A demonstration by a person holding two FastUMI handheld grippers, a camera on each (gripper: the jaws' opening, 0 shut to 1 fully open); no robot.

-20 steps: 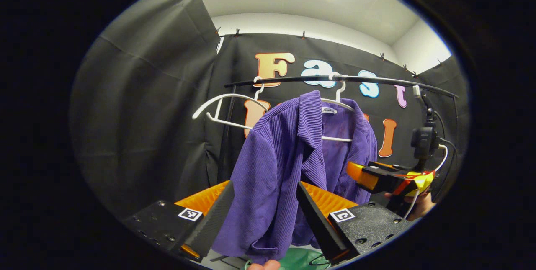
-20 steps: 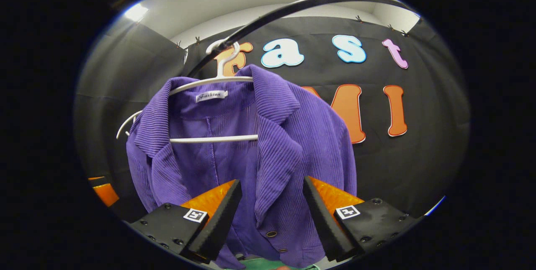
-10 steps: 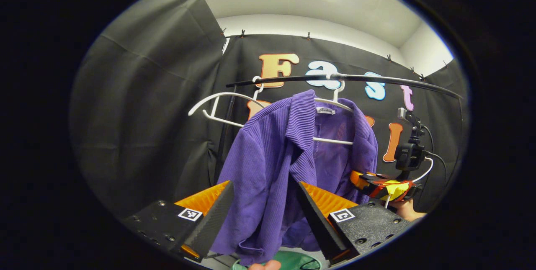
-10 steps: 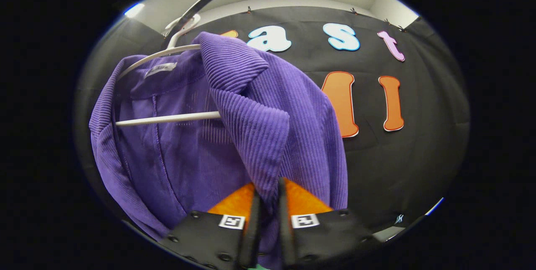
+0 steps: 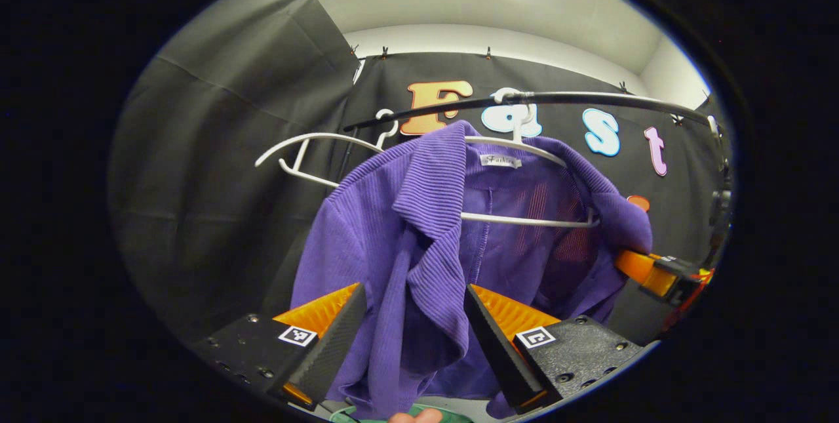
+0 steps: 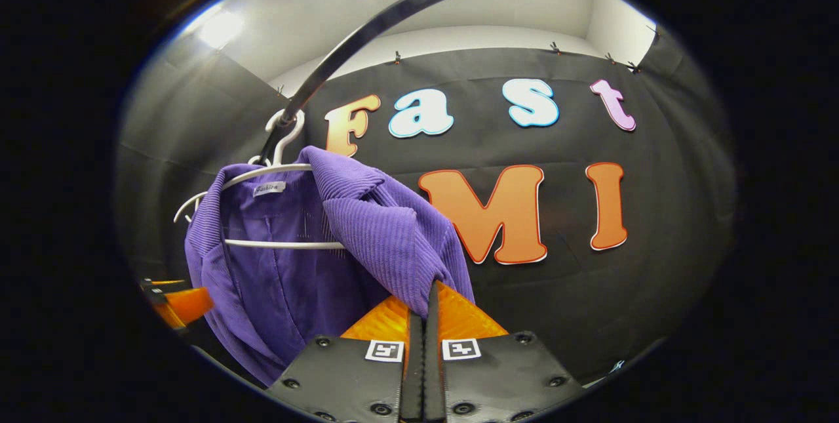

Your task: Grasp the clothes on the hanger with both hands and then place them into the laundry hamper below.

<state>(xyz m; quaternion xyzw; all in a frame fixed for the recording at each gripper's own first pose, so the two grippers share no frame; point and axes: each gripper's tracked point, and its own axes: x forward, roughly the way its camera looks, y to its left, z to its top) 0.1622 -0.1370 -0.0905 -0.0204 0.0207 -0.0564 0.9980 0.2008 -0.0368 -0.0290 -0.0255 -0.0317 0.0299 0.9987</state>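
Jacket (image 5: 406, 233), purple ribbed corduroy with smooth lining, hangs on a thin white hanger (image 5: 518, 218) from a curved black rail (image 5: 590, 99); long axis vertical, collar up, open front toward the cameras. Second white hanger (image 5: 308, 147) hangs bare beside it on the rail. Right gripper (image 6: 424, 308) has its jaws pressed together, pinching the jacket's lapel edge; since half a second ago it has pulled back, drawing that shoulder sideways off the hanger end and bunching the cloth. Left gripper (image 5: 413, 331) has its jaws spread wide on either side of the other lapel, not closed, and sits closer to the jacket than a second ago. Green hamper rim (image 5: 452, 415) just visible below the hem.
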